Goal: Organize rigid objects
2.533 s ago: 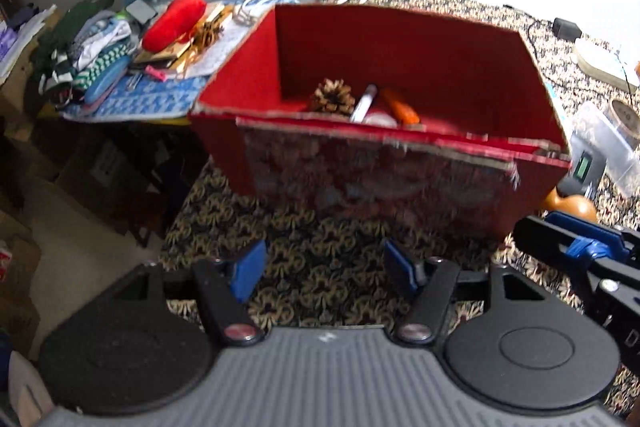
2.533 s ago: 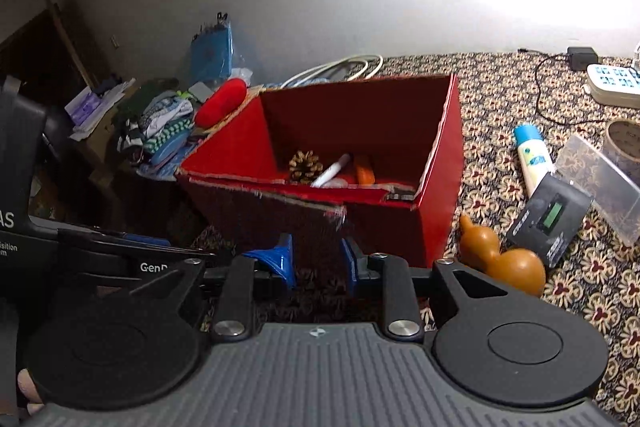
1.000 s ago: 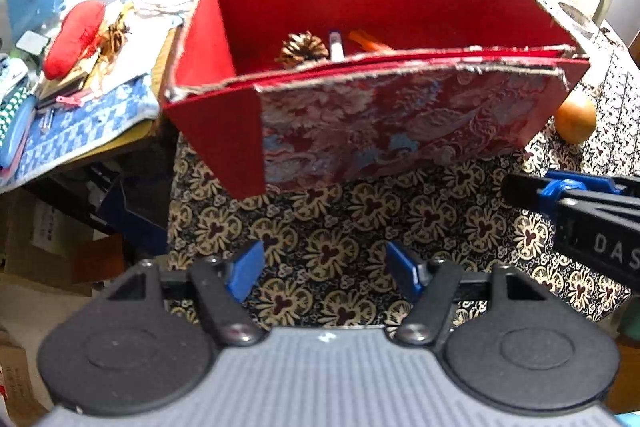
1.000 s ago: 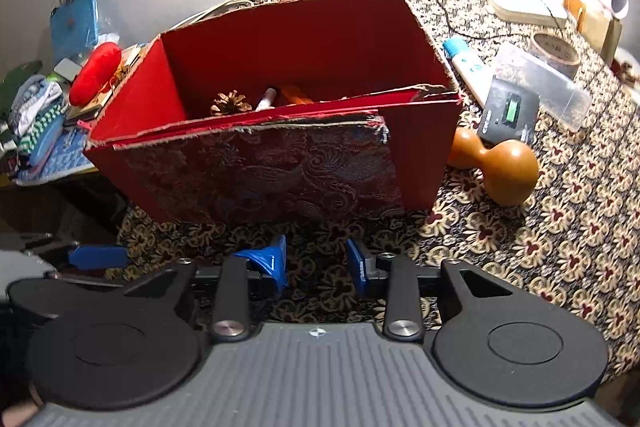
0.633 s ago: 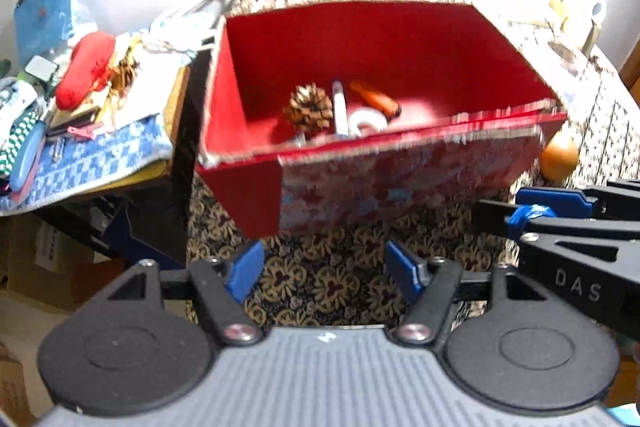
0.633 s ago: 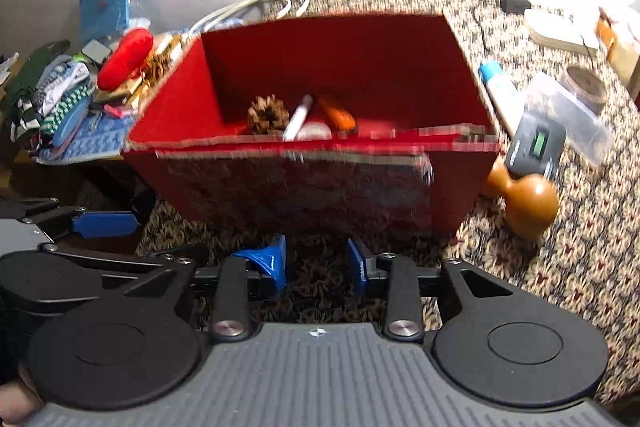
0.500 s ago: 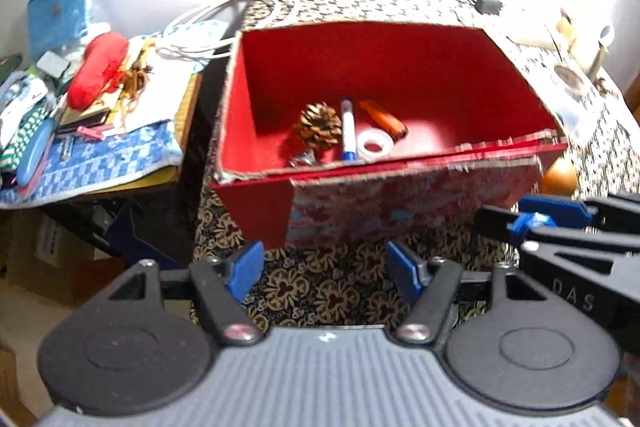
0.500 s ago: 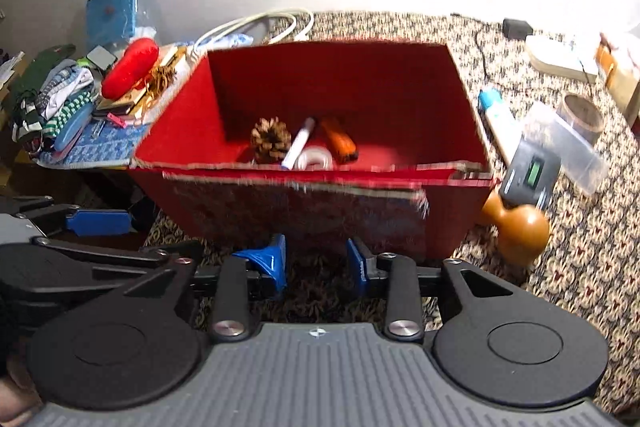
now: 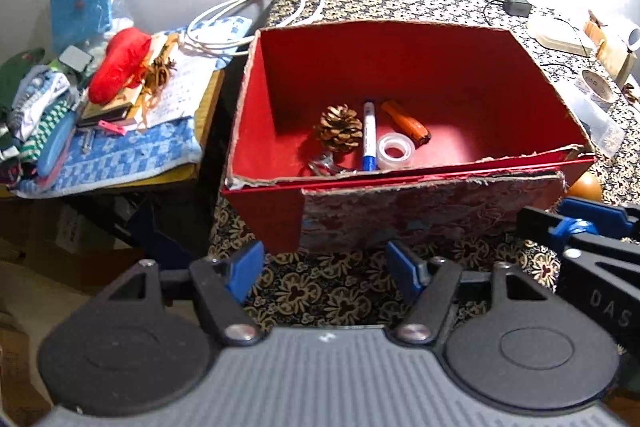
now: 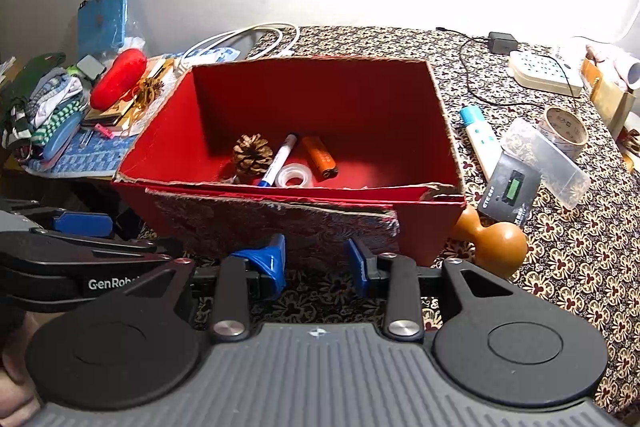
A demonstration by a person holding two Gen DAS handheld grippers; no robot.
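right wrist view: one red box [image 10: 416, 227] sits on the patterned worktop [image 10: 568, 247], holding one pinecone [image 10: 252, 153], one marker [image 10: 278, 161], one orange lighter [image 10: 319, 157] and one tape roll [image 10: 295, 175]. between picks, i judge. right gripper [image 10: 316, 263] narrow and empty, left gripper [image 9: 324, 263] wide and empty. next: the wooden gourd [image 10: 494, 243] at 3 o'clock of the box.

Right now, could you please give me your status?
Left gripper open, right gripper narrow, both empty. Red cardboard box holds pine cone, blue-capped marker. Brown gourd beside it.
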